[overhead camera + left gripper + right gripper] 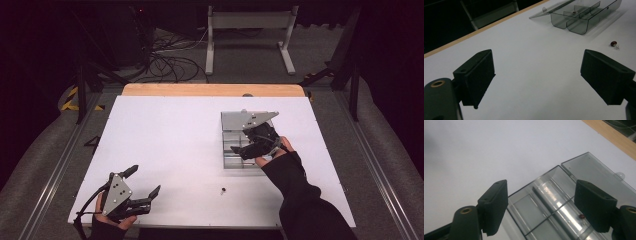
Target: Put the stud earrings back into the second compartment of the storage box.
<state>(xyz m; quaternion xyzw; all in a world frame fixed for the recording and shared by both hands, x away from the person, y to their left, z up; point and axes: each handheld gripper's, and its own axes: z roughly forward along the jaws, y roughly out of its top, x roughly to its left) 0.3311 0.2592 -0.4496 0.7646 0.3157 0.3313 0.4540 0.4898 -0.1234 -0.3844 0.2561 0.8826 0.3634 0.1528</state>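
- The left gripper [141,183] is held low at the near left corner of the white worktop [165,145], its jaws spread wide and empty.
- The right gripper [240,148] is held over a clear plastic compartment box [235,159], jaws parted, nothing grasped.
- The box's hinged lid [596,173] is laid flat open.
- One small dark red bead [581,216] is seen inside a compartment.
- Another bead [614,43] is seen loose on the worktop, near the box.

Both tongs are showing black blocky jaws with small screw holes and a brass-ringed hole at the base. The left tongs [131,187] are wearing a grey three-cornered plate and trailing a black cable. The right hand [278,152] is emerging from a black sleeve [305,200].
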